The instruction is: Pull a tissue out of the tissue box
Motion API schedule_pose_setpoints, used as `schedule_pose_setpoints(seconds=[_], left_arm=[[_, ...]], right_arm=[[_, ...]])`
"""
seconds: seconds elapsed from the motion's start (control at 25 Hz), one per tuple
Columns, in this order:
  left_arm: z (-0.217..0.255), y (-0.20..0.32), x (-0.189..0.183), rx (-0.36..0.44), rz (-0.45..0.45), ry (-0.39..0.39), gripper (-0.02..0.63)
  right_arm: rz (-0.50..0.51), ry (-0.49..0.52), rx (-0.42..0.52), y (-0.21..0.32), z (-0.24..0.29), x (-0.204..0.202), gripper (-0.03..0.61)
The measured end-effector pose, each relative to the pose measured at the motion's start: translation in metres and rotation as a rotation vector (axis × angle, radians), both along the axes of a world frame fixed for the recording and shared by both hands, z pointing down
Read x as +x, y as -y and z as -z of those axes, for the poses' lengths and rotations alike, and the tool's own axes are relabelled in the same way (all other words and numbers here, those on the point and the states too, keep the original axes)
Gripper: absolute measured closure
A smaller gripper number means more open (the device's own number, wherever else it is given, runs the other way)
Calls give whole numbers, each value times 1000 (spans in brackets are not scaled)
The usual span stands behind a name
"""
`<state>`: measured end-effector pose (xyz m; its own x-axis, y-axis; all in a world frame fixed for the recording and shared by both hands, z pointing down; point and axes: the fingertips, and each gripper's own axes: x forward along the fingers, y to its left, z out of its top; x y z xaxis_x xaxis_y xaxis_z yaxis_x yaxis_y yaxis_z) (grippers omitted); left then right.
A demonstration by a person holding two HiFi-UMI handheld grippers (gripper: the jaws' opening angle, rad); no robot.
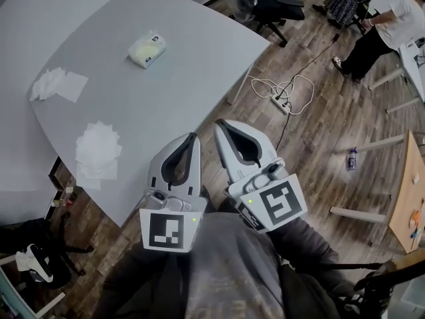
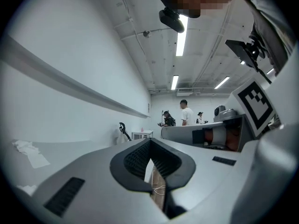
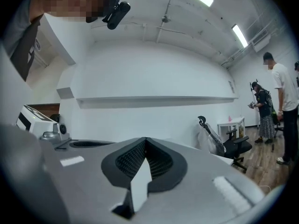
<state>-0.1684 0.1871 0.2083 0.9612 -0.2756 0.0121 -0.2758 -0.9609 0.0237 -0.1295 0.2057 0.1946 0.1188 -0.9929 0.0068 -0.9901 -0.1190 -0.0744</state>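
Observation:
The tissue box (image 1: 147,48), a soft pale yellow pack with a tissue poking from its top, lies on the grey table (image 1: 166,105) toward its far side. My left gripper (image 1: 194,137) and right gripper (image 1: 219,125) are held side by side close to my body, off the table's near corner and well short of the pack. Both are shut with nothing between the fingers, tips touching in the left gripper view (image 2: 150,141) and in the right gripper view (image 3: 145,141). The pack is not visible in either gripper view.
Loose white tissues lie on the table at left (image 1: 56,84) and near its front edge (image 1: 98,148). A power strip with white cable (image 1: 282,103) lies on the wood floor, an office chair (image 1: 269,2) stands beyond the table, and a person (image 1: 378,32) stands at upper right.

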Motion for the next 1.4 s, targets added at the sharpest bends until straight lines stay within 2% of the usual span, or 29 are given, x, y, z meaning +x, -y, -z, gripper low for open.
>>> schedule_pose_setpoints(seconds=[0.28, 0.52, 0.64, 0.84, 1.04, 1.16, 1.28, 1.4], left_arm=[[-5, 43, 23, -10, 86, 16, 615], [-15, 81, 56, -22, 211, 48, 615], [-18, 104, 83, -28, 299, 60, 615], [-19, 129, 145, -21, 418, 72, 615], [-2, 153, 186, -21, 585, 42, 615], [4, 168, 191, 6, 646, 38, 615], [0, 181, 187, -24, 708, 79, 615], [1, 200, 184, -24, 751, 80, 615]], right_arm=[[66, -5, 8, 49, 5, 35, 575], [160, -9, 10, 87, -4, 77, 575], [241, -18, -26, 107, -17, 104, 575], [429, -5, -80, 140, -35, 147, 575], [595, 17, -98, 162, -32, 179, 577], [651, 10, -84, 182, -28, 190, 577], [711, 8, -74, 201, -23, 189, 575], [753, -18, -72, 225, -25, 189, 577]])
